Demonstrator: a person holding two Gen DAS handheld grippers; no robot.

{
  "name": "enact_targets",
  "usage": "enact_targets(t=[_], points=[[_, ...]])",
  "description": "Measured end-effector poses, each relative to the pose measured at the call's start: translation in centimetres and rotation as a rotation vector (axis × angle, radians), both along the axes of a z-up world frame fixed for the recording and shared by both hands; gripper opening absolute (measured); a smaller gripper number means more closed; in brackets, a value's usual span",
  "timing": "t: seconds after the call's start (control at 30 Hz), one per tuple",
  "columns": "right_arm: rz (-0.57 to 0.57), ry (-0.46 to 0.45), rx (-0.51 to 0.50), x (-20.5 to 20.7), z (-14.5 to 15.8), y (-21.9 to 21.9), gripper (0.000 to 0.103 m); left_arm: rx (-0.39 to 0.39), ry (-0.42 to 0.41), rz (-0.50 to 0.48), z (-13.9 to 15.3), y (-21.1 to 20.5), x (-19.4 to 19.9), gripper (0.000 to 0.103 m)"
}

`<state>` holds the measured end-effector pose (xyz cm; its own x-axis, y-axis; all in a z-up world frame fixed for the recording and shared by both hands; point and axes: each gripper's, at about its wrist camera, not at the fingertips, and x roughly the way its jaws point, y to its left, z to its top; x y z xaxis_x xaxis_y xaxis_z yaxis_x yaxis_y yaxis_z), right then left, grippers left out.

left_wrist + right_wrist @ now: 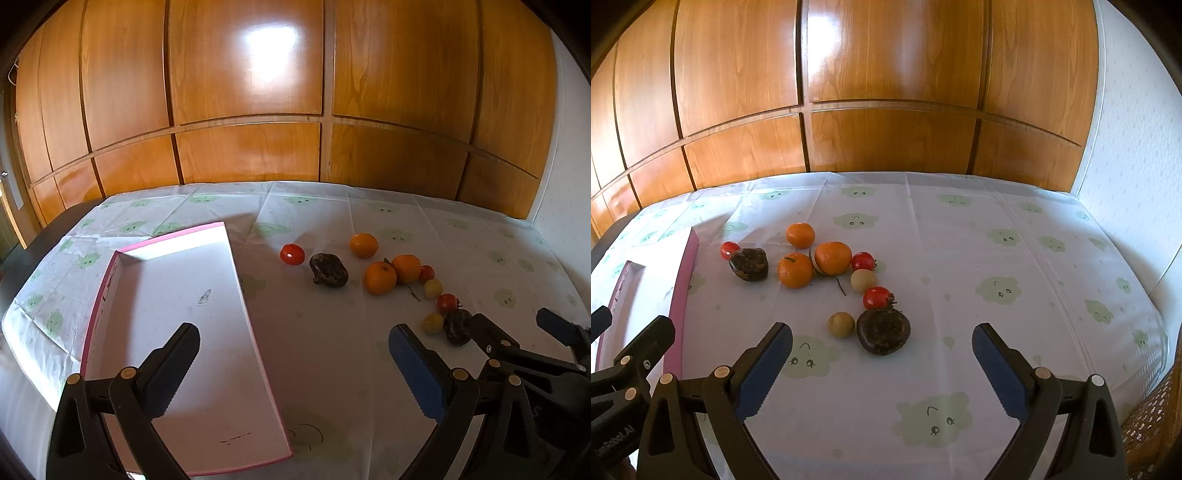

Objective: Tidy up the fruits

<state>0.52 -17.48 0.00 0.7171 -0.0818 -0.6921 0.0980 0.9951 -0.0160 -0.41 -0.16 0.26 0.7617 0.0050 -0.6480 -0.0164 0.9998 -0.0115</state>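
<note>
The left tongs [293, 354] gape wide above a pink-edged box [192, 332] on the tabletop [332, 350] — oranges [380, 277], tomatoes [292, 254] lie scattered beside it.

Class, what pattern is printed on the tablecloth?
Pale green smiling clouds on white tablecloth; clearest in the right wrist view.

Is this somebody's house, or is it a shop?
Most likely a room in a home. A table wears a cloth printed with smiling green clouds, shiny wooden cupboard doors fill the wall behind it, and loose fruit such as an orange lies beside a pink-edged box.
</note>
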Motion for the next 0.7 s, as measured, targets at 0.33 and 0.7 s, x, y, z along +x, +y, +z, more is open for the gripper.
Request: enact_targets(t=[0.33, 0.7], points=[[0.001, -0.014, 0.005, -0.18, 0.2, -0.22, 0.1, 0.006, 0.002, -0.004, 0.16, -0.23, 0.0, 0.103], [0.002, -0.017, 0.009, -0.07, 0.23, -0.39, 0.1, 0.011, 0.005, -0.007, 0.2, -0.51, 0.03, 0.103]])
